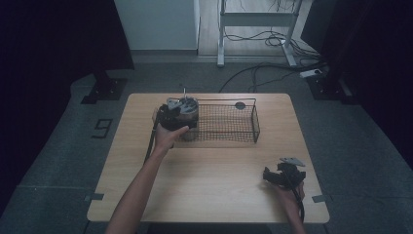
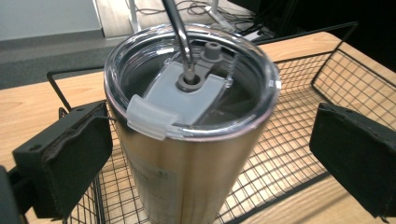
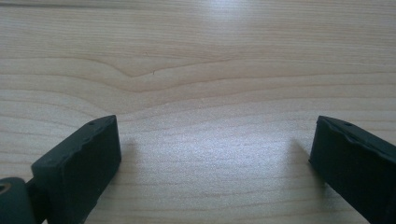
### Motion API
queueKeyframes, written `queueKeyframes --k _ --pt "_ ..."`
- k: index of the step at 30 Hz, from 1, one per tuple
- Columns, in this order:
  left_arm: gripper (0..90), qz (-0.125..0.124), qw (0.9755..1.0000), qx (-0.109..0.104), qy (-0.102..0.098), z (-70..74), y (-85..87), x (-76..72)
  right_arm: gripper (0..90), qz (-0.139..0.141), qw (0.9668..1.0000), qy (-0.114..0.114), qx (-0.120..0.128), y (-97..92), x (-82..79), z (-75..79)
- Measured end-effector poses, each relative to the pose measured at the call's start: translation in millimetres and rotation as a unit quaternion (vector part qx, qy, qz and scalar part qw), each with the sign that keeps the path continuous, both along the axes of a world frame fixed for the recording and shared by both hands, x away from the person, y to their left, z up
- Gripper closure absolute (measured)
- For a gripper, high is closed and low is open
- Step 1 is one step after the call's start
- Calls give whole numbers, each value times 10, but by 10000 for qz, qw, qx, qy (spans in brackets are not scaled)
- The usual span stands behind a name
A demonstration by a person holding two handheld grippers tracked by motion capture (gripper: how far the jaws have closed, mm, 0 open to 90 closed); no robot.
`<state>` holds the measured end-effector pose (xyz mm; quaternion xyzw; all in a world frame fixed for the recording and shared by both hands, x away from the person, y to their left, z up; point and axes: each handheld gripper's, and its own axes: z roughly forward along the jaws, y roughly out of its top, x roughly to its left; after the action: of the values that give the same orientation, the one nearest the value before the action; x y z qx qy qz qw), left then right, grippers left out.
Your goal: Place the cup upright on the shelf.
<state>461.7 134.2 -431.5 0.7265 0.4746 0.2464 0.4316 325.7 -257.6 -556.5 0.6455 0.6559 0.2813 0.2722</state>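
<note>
high view: steel tumbler (image 1: 187, 113) stands upright at the left end of the wire basket (image 1: 229, 123) on the surface (image 1: 209, 180); left tongs (image 1: 171, 117) just beside it, right tongs (image 1: 284, 175) well apart at the near right corner.

left gripper view: tumbler (image 2: 196, 154) between the jaws, both pads clear of it, tongs apart; straw (image 2: 180, 32) through the clear lid (image 2: 187, 88).

right gripper view: right tongs (image 3: 212, 163) apart over bare wood.
</note>
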Motion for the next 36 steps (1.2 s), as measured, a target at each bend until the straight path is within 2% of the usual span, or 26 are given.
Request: queueKeyframes --k 6,10,16,24,30,36 --pt "0 -125 9999 -33 -99 43 44 -149 16 0 10000 -1 1 0 0 0" --pt "0 -155 9999 -36 -30 47 84 -233 16 -2 10000 0 1 0 0 0" --pt "0 -336 9994 -27 59 26 145 -400 16 5 10000 9 -13 -2 0 2" --pt "5 -517 9985 -158 129 -9 250 -661 16 -1 10000 0 -1 1 1 1" --pt "29 -592 9973 -348 255 -140 353 -855 16 -1 10000 0 -1 1 1 1" --pt "38 -568 9975 -193 363 -332 435 -1043 16 1 10000 -1 -2 0 1 1"
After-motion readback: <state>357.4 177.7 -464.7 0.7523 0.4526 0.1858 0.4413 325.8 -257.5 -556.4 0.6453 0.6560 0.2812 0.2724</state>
